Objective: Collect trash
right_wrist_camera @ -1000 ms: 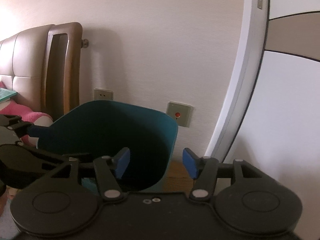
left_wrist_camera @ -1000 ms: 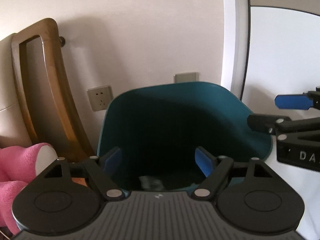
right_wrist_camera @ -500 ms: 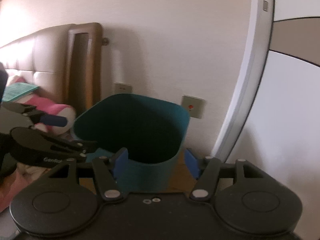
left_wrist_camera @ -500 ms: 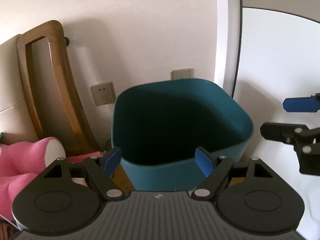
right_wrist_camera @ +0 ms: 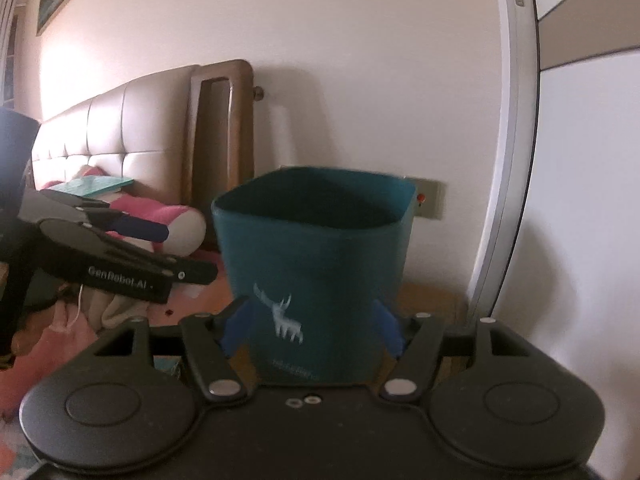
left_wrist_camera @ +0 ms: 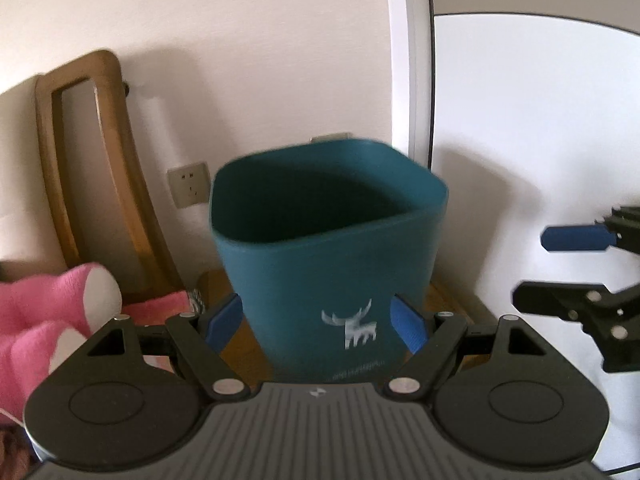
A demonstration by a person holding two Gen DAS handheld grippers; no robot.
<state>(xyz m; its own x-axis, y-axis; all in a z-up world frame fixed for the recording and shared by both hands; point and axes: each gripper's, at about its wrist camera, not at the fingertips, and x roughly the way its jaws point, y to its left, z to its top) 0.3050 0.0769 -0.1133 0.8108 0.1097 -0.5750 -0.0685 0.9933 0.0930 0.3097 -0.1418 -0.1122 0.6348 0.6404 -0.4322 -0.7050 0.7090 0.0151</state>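
one teal trash bin (left_wrist_camera: 328,264) dead ahead in both wrist views, standing upright on the wooden floor (left_wrist_camera: 444,300) against the pale wall (left_wrist_camera: 248,60), one white deer printed on its front face. its mouth is open and dark; what lies inside cannot be told from here.

two grippers in play. the left gripper (left_wrist_camera: 318,322) hangs in front of the bin, its two blue pads spread wide either side of the bin's lower body in the picture, nothing pressed between them, so it is released. from the right wrist view that same left gripper (right_wrist_camera: 160,248) shows off to the left of the bin, well short of it.

the right gripper (right_wrist_camera: 314,328) is released too: its jaws have just been opening, and the two blue pads frame the bin's base with nothing clamped. in the left wrist view it pokes in at the right edge (left_wrist_camera: 560,268), one blue pad above, one black finger below, apart from the bin.

two wall plates: one socket (left_wrist_camera: 189,184) left of the bin, one switch plate with a red dot (right_wrist_camera: 428,200) peeking out behind the rim. one wooden headboard frame (left_wrist_camera: 96,168) leans at the wall, one padded headboard (right_wrist_camera: 112,136) beyond it. one pink plush toy (left_wrist_camera: 52,320) lies left of the bin, and one green book (right_wrist_camera: 96,185) rests on the bed behind. the view is slightly blurred.
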